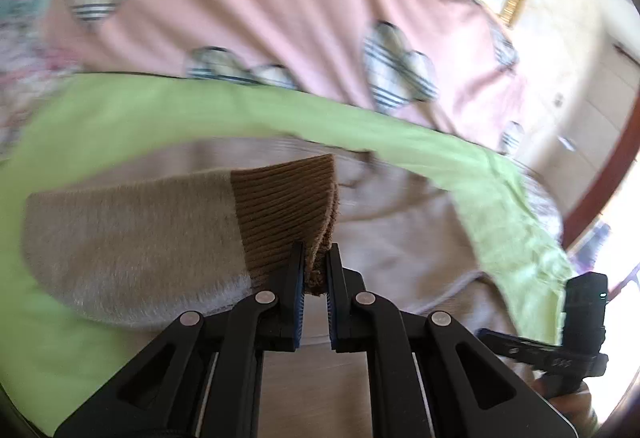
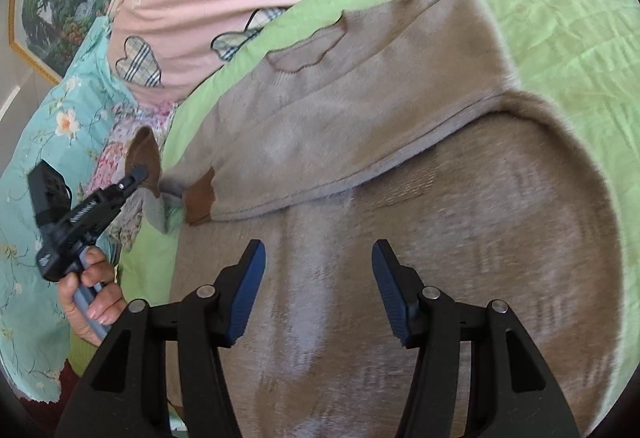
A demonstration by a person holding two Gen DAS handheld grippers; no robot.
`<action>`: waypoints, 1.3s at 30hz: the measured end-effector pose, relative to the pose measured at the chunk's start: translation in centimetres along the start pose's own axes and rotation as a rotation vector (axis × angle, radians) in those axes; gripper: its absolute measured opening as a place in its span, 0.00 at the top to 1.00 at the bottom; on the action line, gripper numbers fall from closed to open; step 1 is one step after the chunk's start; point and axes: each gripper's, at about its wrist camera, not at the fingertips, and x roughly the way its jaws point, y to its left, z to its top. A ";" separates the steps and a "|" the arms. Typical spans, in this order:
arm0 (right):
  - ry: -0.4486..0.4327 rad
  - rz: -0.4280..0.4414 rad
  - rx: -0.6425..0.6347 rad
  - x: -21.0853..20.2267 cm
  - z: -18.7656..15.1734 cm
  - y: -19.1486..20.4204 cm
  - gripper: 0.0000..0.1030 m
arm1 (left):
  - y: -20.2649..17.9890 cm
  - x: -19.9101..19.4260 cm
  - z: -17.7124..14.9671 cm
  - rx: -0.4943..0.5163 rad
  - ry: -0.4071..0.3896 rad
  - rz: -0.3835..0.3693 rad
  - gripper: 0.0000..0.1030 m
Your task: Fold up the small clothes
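Left tool (image 1: pixel 314 270) clamped on brown sleeve cuff (image 1: pixel 288 213), lifted. Right tool (image 2: pixel 318 290) half open, empty, above sweater (image 2: pixel 400 238). 1 sleeve folded, rest pending.

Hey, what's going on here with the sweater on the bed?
A person is folding a small beige sweater spread on a green blanket, with a handheld gripper in each hand. The left gripper is shut on the brown ribbed cuff of one sleeve, lifted off the blanket. The right gripper hovers open over the sweater's body, gripping nothing. The other sleeve already lies folded across the body.
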 end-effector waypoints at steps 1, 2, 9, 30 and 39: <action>-0.012 -0.003 0.009 -0.3 0.1 -0.3 0.45 | -1.2 1.0 0.0 0.008 0.010 -0.018 0.93; -0.027 -0.008 0.020 -0.8 0.2 -0.7 0.45 | -2.5 2.1 -0.2 0.019 0.022 -0.038 0.93; -0.078 -0.040 0.076 -2.7 1.2 -3.7 0.45 | -8.3 10.4 -1.6 0.074 0.152 -0.115 0.92; -0.036 0.013 0.031 5.7 6.1 -1.0 0.45 | 9.6 -0.6 -5.0 -0.161 0.062 0.360 0.61; 0.048 0.043 -0.003 10.1 7.3 0.9 0.90 | 15.0 3.2 -4.2 -0.211 0.119 0.429 0.59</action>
